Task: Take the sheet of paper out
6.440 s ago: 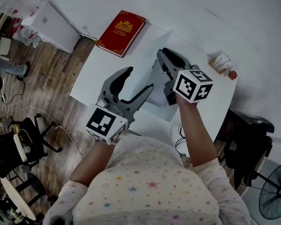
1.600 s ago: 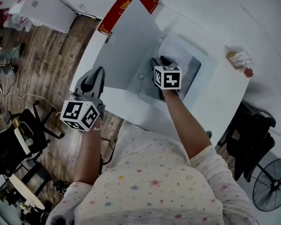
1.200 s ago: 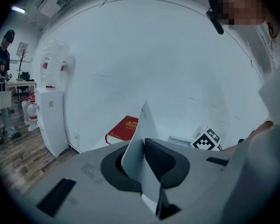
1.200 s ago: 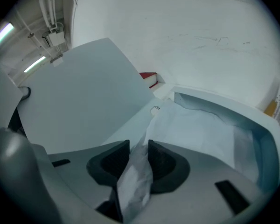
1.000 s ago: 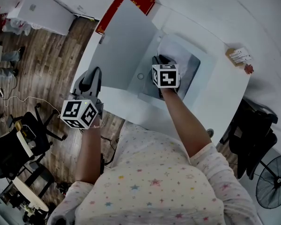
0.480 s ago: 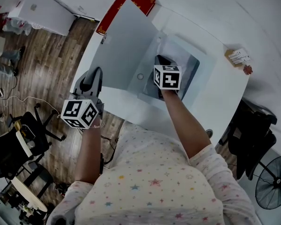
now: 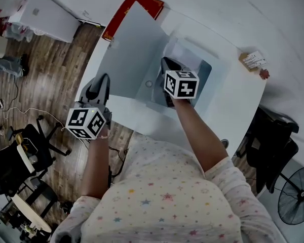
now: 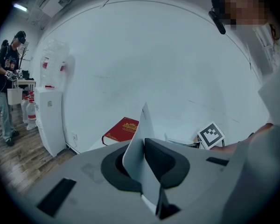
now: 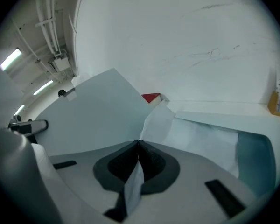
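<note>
Jaws tight on sheet (image 9: 200, 139) and folder cover (image 8: 141, 139)

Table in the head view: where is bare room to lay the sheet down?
Bare tabletop lies right of the open folder, up to the small box, plus a strip along the near edge. The left is crowded: raised folder cover, red book behind it.

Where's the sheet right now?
The sheet lies in the open folder, right of the raised cover in the head view, its near edge pinched in the right gripper.
</note>
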The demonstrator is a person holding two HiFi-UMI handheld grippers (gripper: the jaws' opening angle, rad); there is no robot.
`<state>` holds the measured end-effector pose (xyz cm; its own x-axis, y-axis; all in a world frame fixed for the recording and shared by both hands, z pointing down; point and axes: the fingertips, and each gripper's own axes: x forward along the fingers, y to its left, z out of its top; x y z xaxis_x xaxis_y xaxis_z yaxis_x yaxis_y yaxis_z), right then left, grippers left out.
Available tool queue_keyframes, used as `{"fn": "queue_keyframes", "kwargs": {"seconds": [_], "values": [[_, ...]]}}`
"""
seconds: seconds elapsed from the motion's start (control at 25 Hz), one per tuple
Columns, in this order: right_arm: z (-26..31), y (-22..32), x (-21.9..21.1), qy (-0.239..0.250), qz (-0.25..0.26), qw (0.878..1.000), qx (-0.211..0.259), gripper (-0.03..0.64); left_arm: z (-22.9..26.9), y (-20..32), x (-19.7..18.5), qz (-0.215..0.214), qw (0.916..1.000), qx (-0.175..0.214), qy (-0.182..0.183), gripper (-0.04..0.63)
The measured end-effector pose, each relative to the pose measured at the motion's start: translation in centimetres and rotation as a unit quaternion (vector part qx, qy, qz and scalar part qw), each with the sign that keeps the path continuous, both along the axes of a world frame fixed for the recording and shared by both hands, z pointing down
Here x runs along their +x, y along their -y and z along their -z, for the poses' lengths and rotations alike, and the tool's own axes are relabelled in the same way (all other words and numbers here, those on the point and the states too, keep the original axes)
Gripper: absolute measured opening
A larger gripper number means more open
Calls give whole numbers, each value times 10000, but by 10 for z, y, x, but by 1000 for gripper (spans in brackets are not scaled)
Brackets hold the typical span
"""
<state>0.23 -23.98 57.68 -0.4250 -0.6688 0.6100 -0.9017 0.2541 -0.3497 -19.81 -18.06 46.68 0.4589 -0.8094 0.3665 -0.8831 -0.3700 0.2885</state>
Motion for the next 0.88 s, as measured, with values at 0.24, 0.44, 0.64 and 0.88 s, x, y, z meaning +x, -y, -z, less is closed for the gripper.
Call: {"fn": "queue_keyframes", "kwargs": {"seconds": [0.24, 0.44, 0.64, 0.88], "values": [[21, 1, -7, 301, 94, 9993, 197, 5, 3, -3, 4, -22, 10000, 22, 15, 25], [38, 0, -13, 448, 162, 9983, 338, 5, 6, -5, 5, -35, 10000, 44, 13, 25], [56, -3, -17, 563, 280, 9964, 571, 3, 8, -7, 8, -54, 10000, 76, 19, 25], [78, -7, -19, 787, 359, 9928, 824, 3, 9, -9, 12, -64, 9999, 108, 44, 25]]}}
